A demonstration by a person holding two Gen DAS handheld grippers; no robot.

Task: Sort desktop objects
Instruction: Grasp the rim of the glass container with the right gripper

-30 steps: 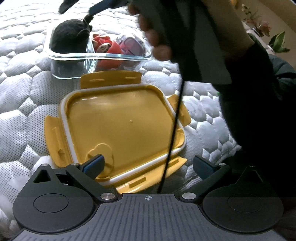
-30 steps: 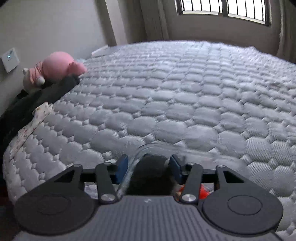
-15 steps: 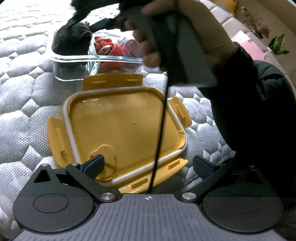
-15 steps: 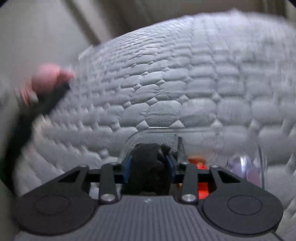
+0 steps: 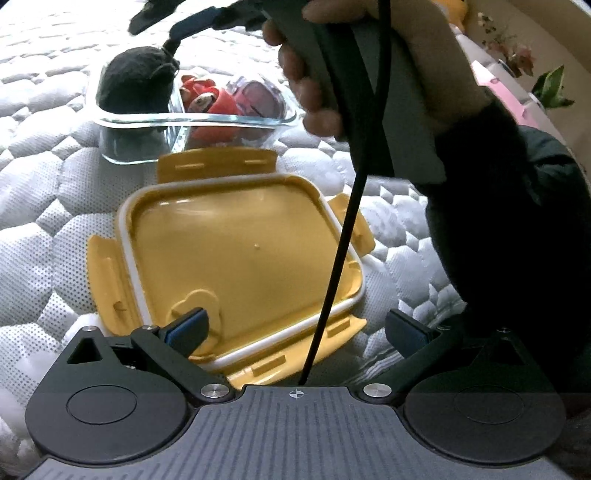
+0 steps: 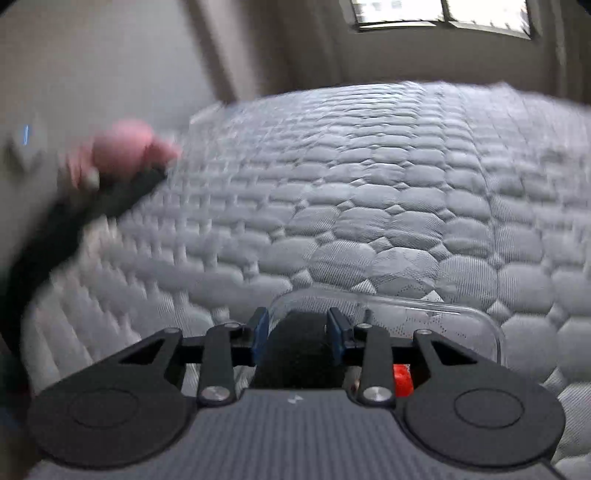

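A clear glass container (image 5: 147, 151) with a divider sits on the quilted bed. A black fuzzy object (image 5: 136, 85) lies in its left compartment; red (image 5: 207, 99) and purple (image 5: 258, 96) items lie in the right one. A yellow lid (image 5: 236, 254) lies upside down in front of it. My left gripper (image 5: 299, 326) is open just above the lid's near edge. My right gripper (image 6: 297, 332) hovers over the container (image 6: 461, 321), its fingers apart on either side of the black object (image 6: 295, 354), one fingertip (image 5: 192, 22) just above it.
The quilted grey-white mattress (image 6: 369, 206) stretches far ahead. A pink plush toy (image 6: 125, 147) lies at its far left edge by the wall. The person's hand and dark sleeve (image 5: 498, 184) fill the right of the left wrist view. A plant (image 5: 550, 85) stands at the far right.
My right gripper dipped into the container with the black object, then opened and rose; the object now rests in the left compartment. My left gripper has stayed open over the lid.
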